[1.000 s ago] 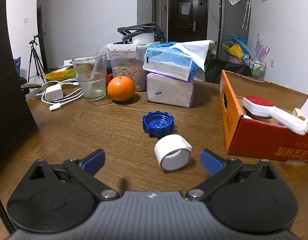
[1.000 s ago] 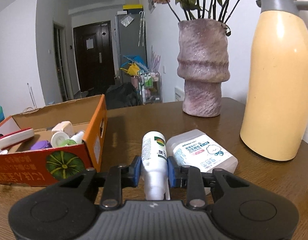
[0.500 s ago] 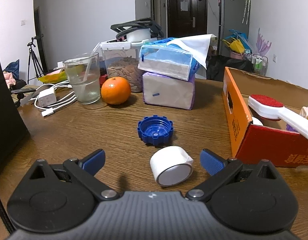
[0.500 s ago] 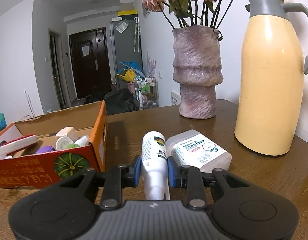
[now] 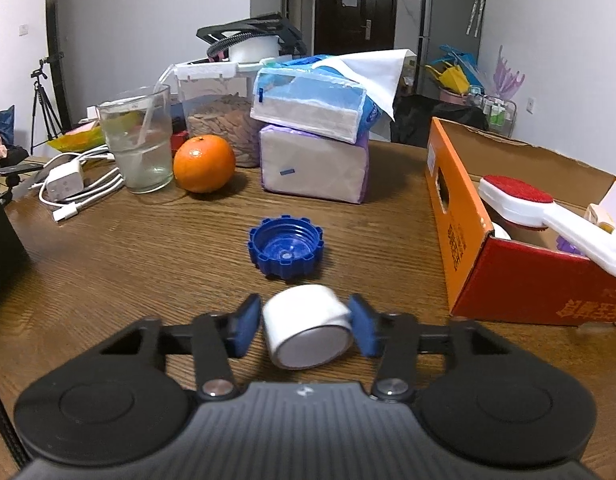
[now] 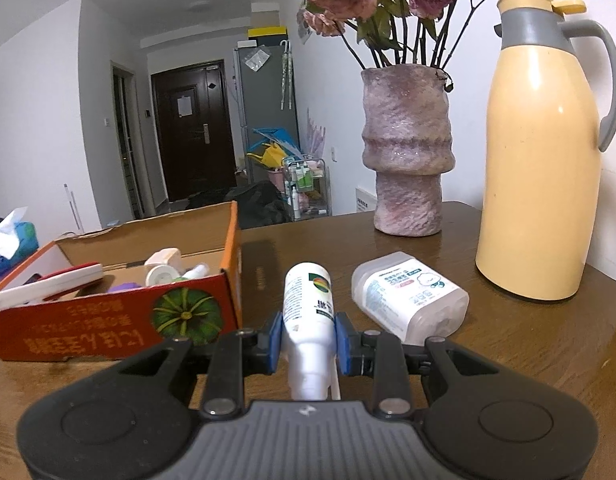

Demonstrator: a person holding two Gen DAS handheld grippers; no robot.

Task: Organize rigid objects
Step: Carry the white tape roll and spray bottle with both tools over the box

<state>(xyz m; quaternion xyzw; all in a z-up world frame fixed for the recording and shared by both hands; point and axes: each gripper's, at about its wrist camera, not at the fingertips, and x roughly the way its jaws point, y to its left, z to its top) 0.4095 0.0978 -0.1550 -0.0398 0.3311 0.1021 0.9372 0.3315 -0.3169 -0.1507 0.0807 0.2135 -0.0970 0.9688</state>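
A white tape roll (image 5: 308, 320) lies on its side on the wooden table between the blue pads of my left gripper (image 5: 306, 328). The jaws are closing, and both pads touch the roll's sides. Just beyond it lies a blue screw cap (image 5: 286, 248), open side up. My right gripper (image 6: 309, 340) is shut on a white spray bottle (image 6: 308, 300) that points away from me. The orange cardboard box (image 5: 459, 208) stands to the right of the left gripper; in the right wrist view the box (image 6: 108, 328) is on the left and holds several small items.
An orange (image 5: 204, 164), a glass of water (image 5: 136, 140), stacked tissue packs (image 5: 315, 160) and a charger with cables (image 5: 68, 184) stand behind the cap. Beside the bottle lies a clear wipes container (image 6: 407, 296). Behind it are a vase (image 6: 407, 152) and a yellow flask (image 6: 539, 168).
My left gripper's jaws have come in from wide open onto the tape roll. The right gripper, still holding the bottle, has drawn back a little from the vase and flask.
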